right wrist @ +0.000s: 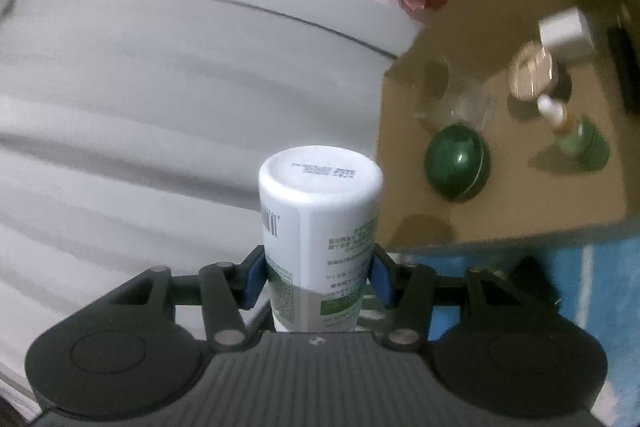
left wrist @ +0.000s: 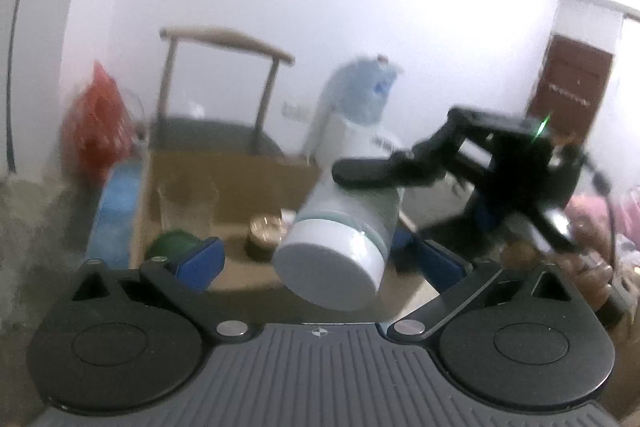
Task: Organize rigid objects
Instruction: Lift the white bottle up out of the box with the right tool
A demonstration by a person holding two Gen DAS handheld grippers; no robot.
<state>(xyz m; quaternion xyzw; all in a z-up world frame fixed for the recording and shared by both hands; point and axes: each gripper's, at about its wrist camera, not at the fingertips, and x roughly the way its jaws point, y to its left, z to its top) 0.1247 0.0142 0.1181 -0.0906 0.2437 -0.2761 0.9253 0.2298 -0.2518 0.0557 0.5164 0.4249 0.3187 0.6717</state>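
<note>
Aloft, right gripper (right wrist: pixel 318 277) clamps white bottle (right wrist: pixel 320 227); left gripper (left wrist: pixel 320 263) spread wide.

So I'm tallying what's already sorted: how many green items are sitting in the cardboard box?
2: a round dark green container near the front of the cardboard box, and a green bottle to its right. Others may be hidden by blur.
</note>
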